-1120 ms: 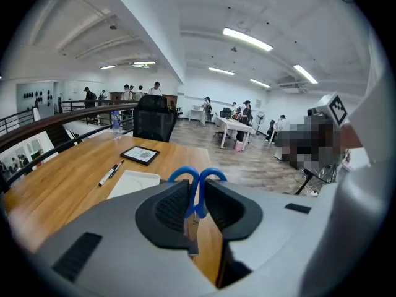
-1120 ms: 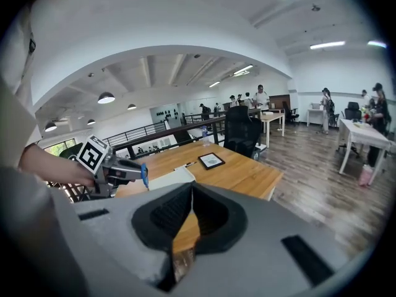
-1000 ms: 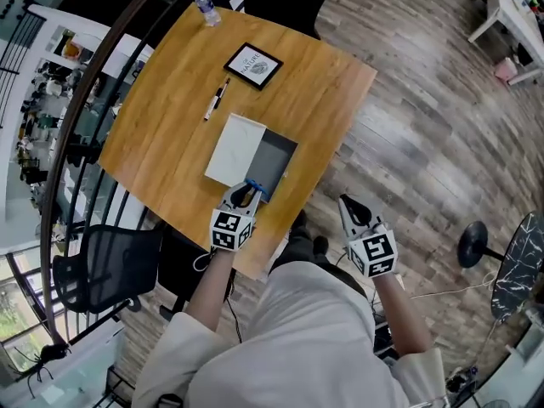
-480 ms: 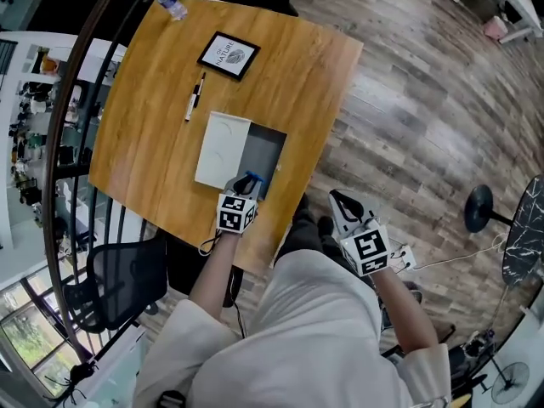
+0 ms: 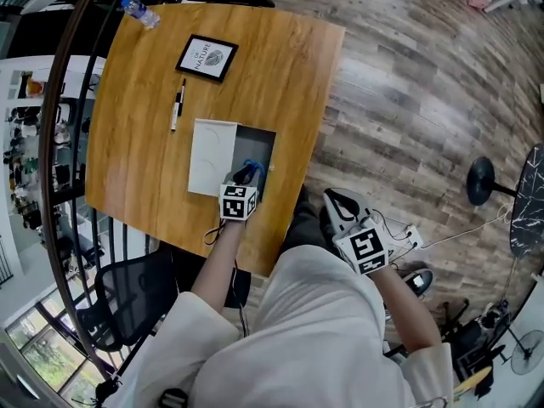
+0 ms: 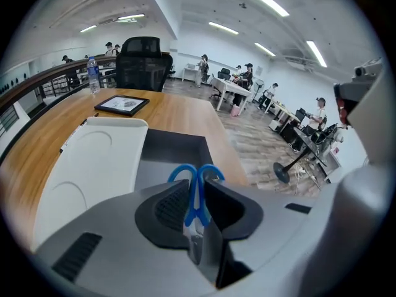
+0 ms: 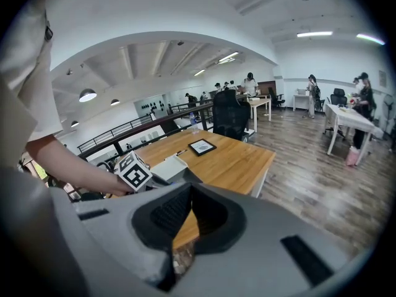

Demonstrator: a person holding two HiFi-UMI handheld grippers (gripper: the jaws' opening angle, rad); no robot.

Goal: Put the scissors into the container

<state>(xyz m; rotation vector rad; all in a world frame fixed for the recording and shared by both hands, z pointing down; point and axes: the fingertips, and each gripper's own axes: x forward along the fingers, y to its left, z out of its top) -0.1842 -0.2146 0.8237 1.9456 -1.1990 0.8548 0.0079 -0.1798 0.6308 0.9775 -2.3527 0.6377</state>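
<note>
**Scissors held over the open container, about to be let go**

Seen from above, a person stands at the near edge of a wooden desk (image 5: 280, 75) with a gripper in each hand. The left gripper (image 5: 246, 175) reaches over the desk's near edge, above a dark grey container (image 5: 257, 143). The container's white lid (image 5: 211, 155) lies right beside it on the left, so the container is open.

Blue-handled scissors (image 6: 197, 193) sit between the left jaws, handle loops pointing forward over the container's floor and the blades tucked back between the jaws. The jaws pinch the handles and are just starting to open. That suggests the scissors are lined up to drop inside, though they have not landed yet.

The right gripper (image 5: 336, 204) hangs off the desk, above the floor at the person's right side. Its jaws are closed with nothing between them, so it appears to be kept out of the way.

Near the far edge lie a pen (image 5: 177, 104), a framed picture (image 5: 206, 58) and a water bottle (image 5: 138, 11), all well apart from the container.
</note>
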